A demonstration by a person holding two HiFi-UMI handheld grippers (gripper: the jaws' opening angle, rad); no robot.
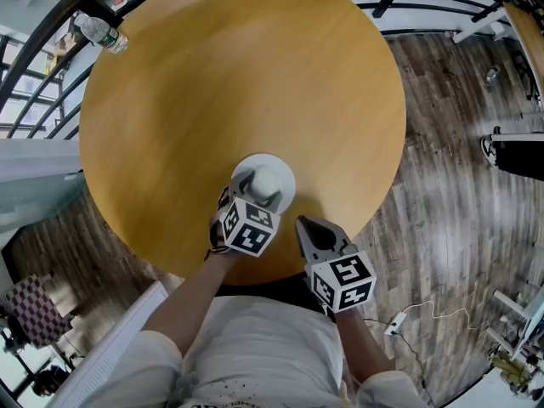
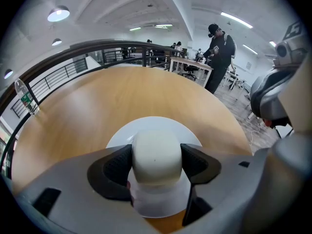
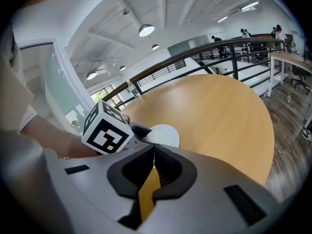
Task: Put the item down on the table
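**Left gripper setting the white item on the table**

The left gripper (image 1: 253, 198) is clamping the item (image 1: 278, 170), a white disc with a rounded knob (image 2: 156, 156) at its middle. Both pads are pressing on the knob's sides. The item is lying toward the near side of the table (image 1: 238, 75), right in front of the person. The disc is looking level with the wood, but I cannot tell whether it is touching or hanging just above.

By my judgement the put-down is at or close to its end. The next move is calling for a last easing down if any gap is left. After that the jaws need opening wide enough to clear the knob, then lifting straight off so the disc is not dragged.

The right gripper (image 1: 316, 235) is idling just beside, over the table's near rim, jaws together on nothing.

As for containers, the disc is carrying nothing but its own knob. A clear bottle (image 1: 104, 32) is standing at the far left edge, well apart. It is too small to tell how much is in it.
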